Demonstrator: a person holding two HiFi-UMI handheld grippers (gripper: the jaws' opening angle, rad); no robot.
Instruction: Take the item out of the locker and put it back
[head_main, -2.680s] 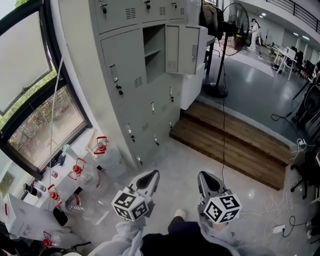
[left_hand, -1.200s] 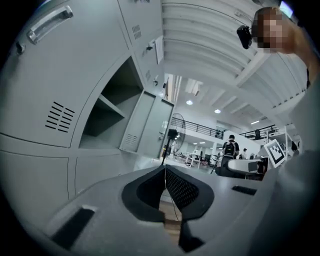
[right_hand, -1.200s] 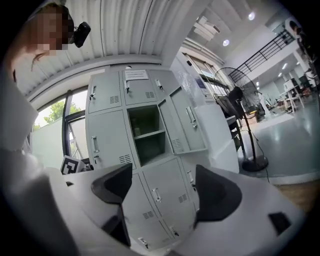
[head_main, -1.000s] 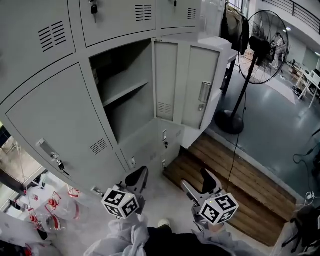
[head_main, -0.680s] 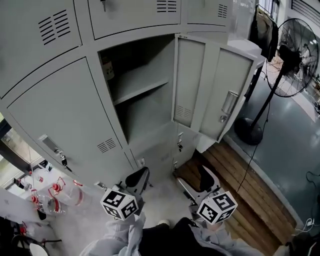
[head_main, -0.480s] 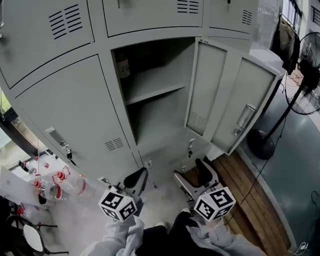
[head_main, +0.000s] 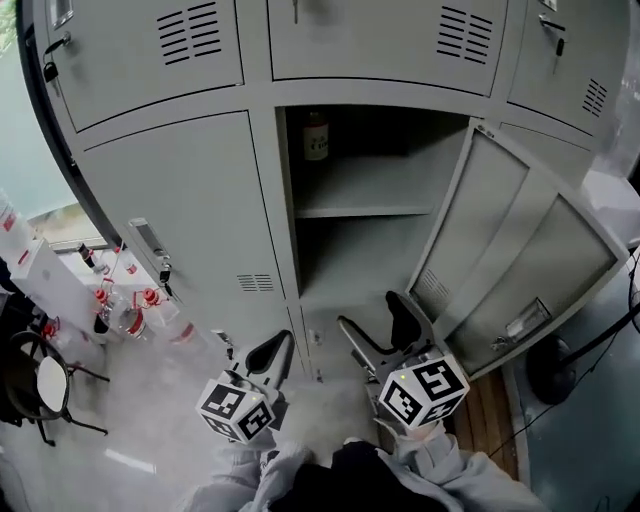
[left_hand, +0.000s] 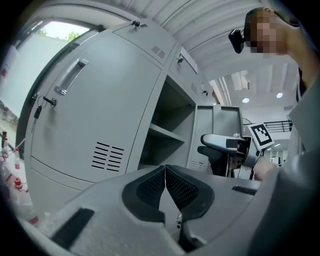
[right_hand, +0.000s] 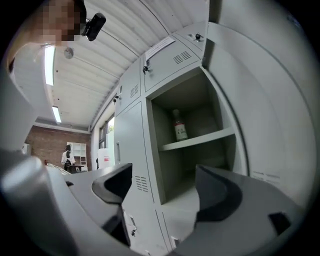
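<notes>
1. The left gripper (head_main: 275, 350) has its dark ribbed jaws pressed together with nothing between them; in the left gripper view (left_hand: 165, 172) the pads meet along one line.
2. The right gripper (head_main: 370, 310) has its jaws standing wide apart and empty. In the right gripper view (right_hand: 162, 180) the open compartment shows through the gap.
3. The two grippers hang side by side, near each other but not touching, each with a white cube of black square markers (head_main: 423, 387) at its rear.
4. Ahead of both stands a tall bank of pale grey metal lockers (head_main: 190, 190).
5. Straight ahead of the right gripper, one compartment is open. Its grey metal door (head_main: 520, 260) is swung out to that gripper's right.
6. Inside, a flat grey shelf (head_main: 365, 211) splits the compartment, above the level of the right gripper's jaws.
7. The small bottle with a red cap and a white label (head_main: 315, 135) stands upright on that shelf, at its left rear corner. It is well apart from both grippers, above and ahead of them (right_hand: 179, 126).
8. Left of the left gripper, clear plastic bottles with red caps (head_main: 125, 310) sit low beside the lockers.
</notes>
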